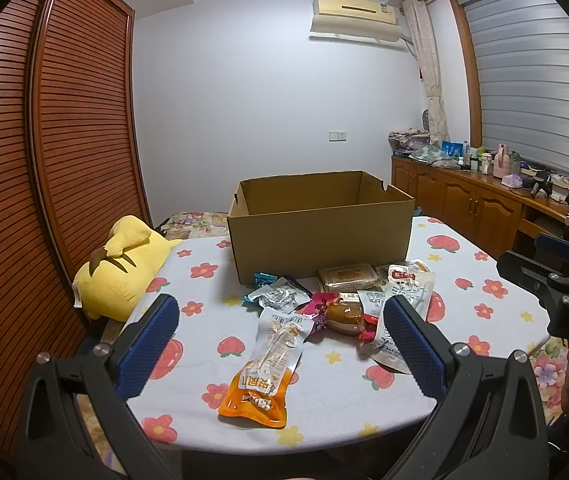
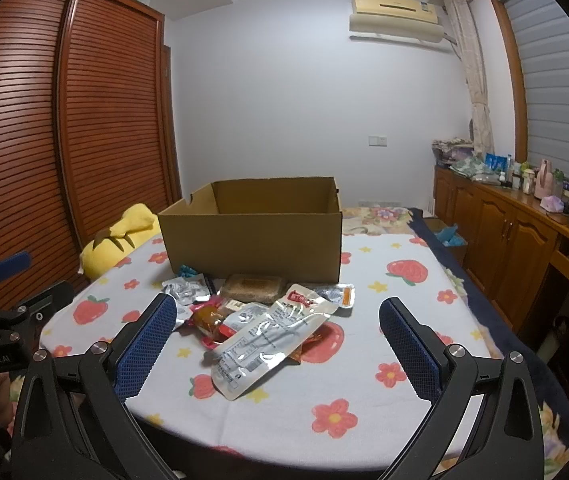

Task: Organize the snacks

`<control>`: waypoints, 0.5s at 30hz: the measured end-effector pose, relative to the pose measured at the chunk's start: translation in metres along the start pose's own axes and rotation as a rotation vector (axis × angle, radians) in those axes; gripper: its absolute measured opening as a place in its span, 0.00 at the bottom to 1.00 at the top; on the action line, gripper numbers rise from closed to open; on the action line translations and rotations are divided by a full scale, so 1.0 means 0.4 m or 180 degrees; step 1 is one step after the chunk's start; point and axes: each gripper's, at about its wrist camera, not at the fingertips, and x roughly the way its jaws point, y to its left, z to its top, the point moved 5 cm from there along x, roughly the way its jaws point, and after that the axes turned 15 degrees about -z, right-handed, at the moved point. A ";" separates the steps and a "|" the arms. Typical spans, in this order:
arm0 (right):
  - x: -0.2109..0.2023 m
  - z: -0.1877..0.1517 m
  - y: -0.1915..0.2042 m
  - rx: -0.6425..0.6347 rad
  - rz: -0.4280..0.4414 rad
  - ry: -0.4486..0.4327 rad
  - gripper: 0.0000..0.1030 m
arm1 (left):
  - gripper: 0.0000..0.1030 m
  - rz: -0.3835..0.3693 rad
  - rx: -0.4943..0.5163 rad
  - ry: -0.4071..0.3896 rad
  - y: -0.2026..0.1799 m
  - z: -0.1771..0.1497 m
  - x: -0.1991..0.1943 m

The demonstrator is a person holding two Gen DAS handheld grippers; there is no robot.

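An open cardboard box [image 1: 320,236] [image 2: 254,240] stands at the far side of the floral-clothed table [image 1: 484,312] [image 2: 404,380]. Several snack packets lie in a pile before it: an orange pouch [image 1: 268,368], a silver pouch with a red label [image 2: 272,340] [image 1: 404,312], a brown cake pack [image 1: 350,278] [image 2: 252,288], a small silver wrapper [image 1: 278,296] [image 2: 186,290] and a red-wrapped snack [image 1: 342,316] [image 2: 208,320]. My left gripper [image 1: 282,316] hangs open above the near pile, holding nothing. My right gripper [image 2: 278,316] is open too, above the silver pouch.
A yellow plush toy [image 1: 120,272] [image 2: 120,240] lies at the table's left edge by a slatted wooden wardrobe [image 1: 64,140]. A wooden sideboard [image 2: 524,240] crowded with bottles runs along the right wall. The other gripper shows at each view's side.
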 end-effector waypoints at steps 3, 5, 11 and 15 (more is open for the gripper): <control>-0.001 0.001 0.000 -0.0003 0.0002 0.0003 1.00 | 1.00 0.0000 -0.0004 0.0012 -0.003 -0.001 0.000; 0.003 -0.001 -0.004 0.0010 0.0018 0.0036 1.00 | 1.00 0.0006 -0.0012 0.0032 -0.004 -0.004 0.003; 0.012 -0.004 0.011 -0.0027 0.0003 0.0081 1.00 | 1.00 -0.0023 -0.0052 0.0105 0.016 -0.027 0.026; 0.050 -0.021 0.018 -0.0146 0.0024 0.0156 1.00 | 1.00 -0.0078 -0.0099 0.0194 0.042 -0.051 0.060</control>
